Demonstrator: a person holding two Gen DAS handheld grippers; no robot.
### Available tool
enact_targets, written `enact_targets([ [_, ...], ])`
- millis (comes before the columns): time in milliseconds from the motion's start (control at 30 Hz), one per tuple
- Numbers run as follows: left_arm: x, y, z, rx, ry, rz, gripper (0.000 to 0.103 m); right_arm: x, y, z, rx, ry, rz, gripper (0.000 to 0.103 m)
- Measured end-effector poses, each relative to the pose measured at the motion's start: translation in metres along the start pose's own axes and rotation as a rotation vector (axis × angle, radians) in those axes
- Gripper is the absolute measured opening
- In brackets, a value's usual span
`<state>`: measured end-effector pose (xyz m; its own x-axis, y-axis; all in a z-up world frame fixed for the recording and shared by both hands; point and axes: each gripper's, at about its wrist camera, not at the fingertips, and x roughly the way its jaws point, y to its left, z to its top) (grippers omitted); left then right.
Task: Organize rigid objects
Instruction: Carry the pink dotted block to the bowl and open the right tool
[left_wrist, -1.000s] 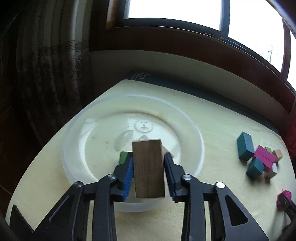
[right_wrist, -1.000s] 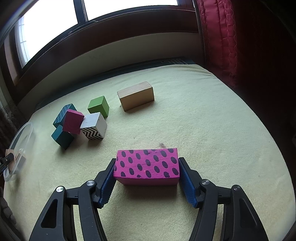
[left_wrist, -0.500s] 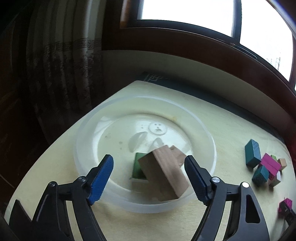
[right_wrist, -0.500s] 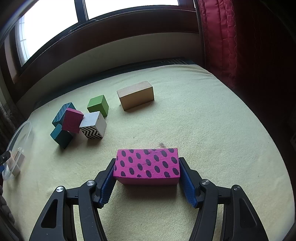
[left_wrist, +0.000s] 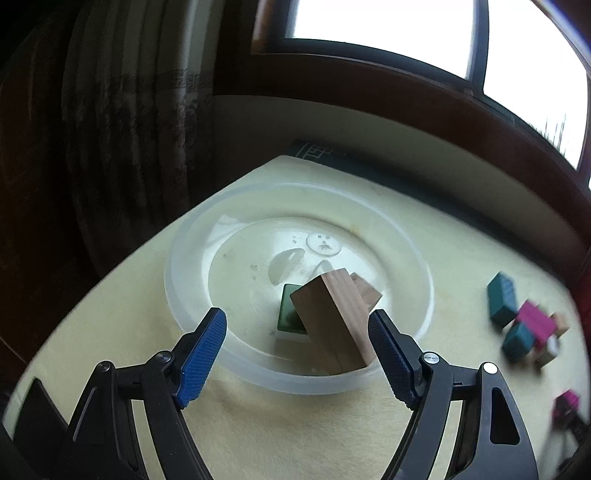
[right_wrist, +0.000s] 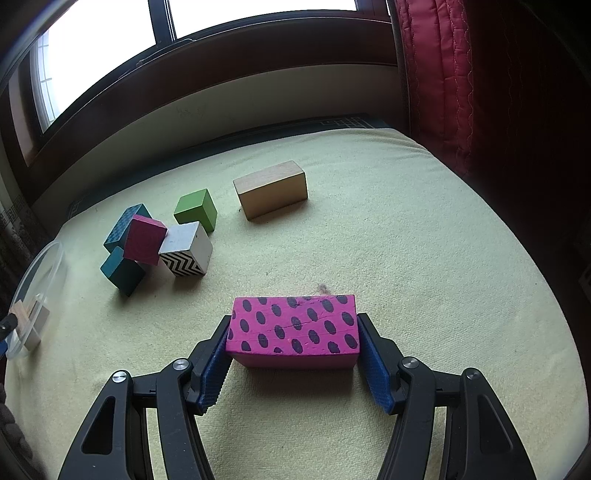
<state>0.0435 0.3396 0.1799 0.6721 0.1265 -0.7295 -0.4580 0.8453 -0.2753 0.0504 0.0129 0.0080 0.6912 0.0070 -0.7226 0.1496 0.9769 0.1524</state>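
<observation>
In the left wrist view, your left gripper (left_wrist: 297, 350) stands with its 2 blue-padded fingers (left_wrist: 201, 360) spread wide and nothing between them. Just beyond the fingers, the round translucent plastic basin (left_wrist: 192, 295) rests on the pale yellow cloth-covered table (left_wrist: 280, 432). Inside the basin, the long brown wooden block (left_wrist: 334, 321) lies tilted, with its near end close to the basin's near wall. It leans against the dark green block (left_wrist: 290, 310) on its left, and a smaller tan wooden block (left_wrist: 367, 290) shows behind it. Your right-hand finger pad sits just beside the brown block; you cannot tell whether they touch. To the far right on the table, a blurred cluster of teal and magenta blocks (left_wrist: 521, 325) lies well apart from the basin. In the right wrist view, your right gripper (right_wrist: 293, 360) has its 2 pads pressed against the short ends of the magenta rectangular block with dark oval spots (right_wrist: 293, 326); whether the block rests on the table or is lifted cannot be told. Beyond it, the plain tan rectangular wooden block (right_wrist: 271, 188) lies alone. To its left stand the green cube (right_wrist: 195, 208) and the white cube with a black zigzag face (right_wrist: 186, 249), close together. A dark magenta block (right_wrist: 144, 240) leans tilted against 2 teal blocks (right_wrist: 122, 271). The basin's rim appears at the far left edge.
</observation>
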Motion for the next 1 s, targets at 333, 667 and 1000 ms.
enact_targets([
  [333,-0.008,0.009,0.006,-0.014,-0.077,0.074,0.081,-0.008,0.006,-0.004,-0.029,-0.001,-0.020,0.066],
  [667,-0.032,-0.007,0.003,0.032,-0.128,-0.007,0.081,-0.016,0.027,-0.013,-0.050,-0.004,0.003,0.066],
  [1000,-0.040,0.008,0.008,-0.032,-0.147,0.009,0.081,-0.026,0.116,-0.003,-0.198,-0.023,0.177,0.066],
])
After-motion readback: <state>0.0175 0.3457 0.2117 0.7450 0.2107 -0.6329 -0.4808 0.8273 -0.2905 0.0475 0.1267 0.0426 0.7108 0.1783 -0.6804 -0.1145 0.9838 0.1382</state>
